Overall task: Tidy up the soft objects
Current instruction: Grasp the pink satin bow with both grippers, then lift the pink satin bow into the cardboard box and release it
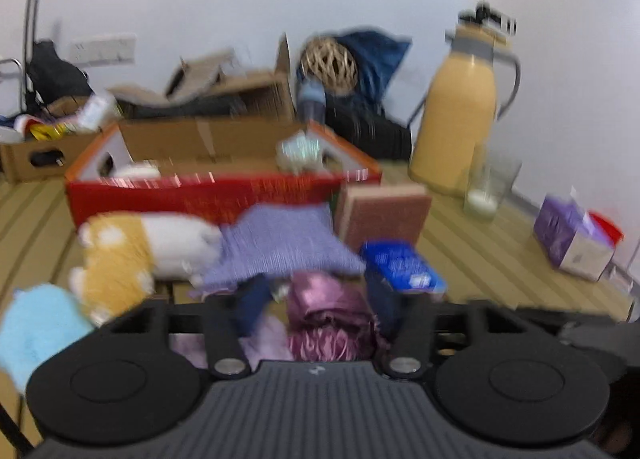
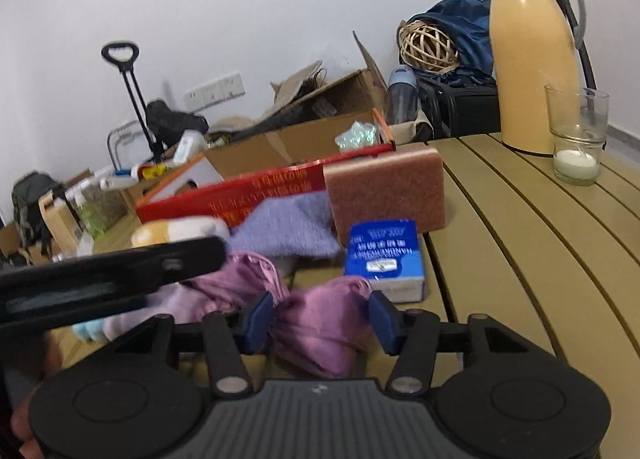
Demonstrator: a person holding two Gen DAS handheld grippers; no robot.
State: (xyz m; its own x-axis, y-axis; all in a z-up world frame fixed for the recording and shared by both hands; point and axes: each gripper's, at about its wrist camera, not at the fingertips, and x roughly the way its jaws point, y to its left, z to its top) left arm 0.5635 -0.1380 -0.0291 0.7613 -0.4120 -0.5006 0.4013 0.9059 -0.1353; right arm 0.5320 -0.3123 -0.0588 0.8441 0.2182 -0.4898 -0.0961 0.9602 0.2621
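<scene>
Between the blue pads of my right tongs (image 2: 318,317) sits a bunch of the mauve cloth (image 2: 320,331), the pads touching it on both sides at a narrow gap. My left tongs (image 1: 316,301) stand over the same crumpled cloth, which shows shiny there (image 1: 328,319), jaws narrowed with a fold between them; that view is too blurred for me to tell whether the pads press. From the right view my left tongs (image 2: 216,251) cross as a dark bar over the cloth's left part.

Just beyond lie a blue tissue packet (image 2: 382,259), a lilac knitted piece (image 1: 280,243), and a yellow-and-white plush toy (image 1: 140,251), with a light blue plush (image 1: 36,327) at the left edge. Behind these stand a pink sponge block (image 2: 386,195) and the red box (image 1: 168,199). Farther right on the slatted table (image 2: 520,259) are a glass with a candle (image 2: 576,147), a yellow thermos jug (image 2: 528,59) and a purple tissue box (image 1: 572,235).
</scene>
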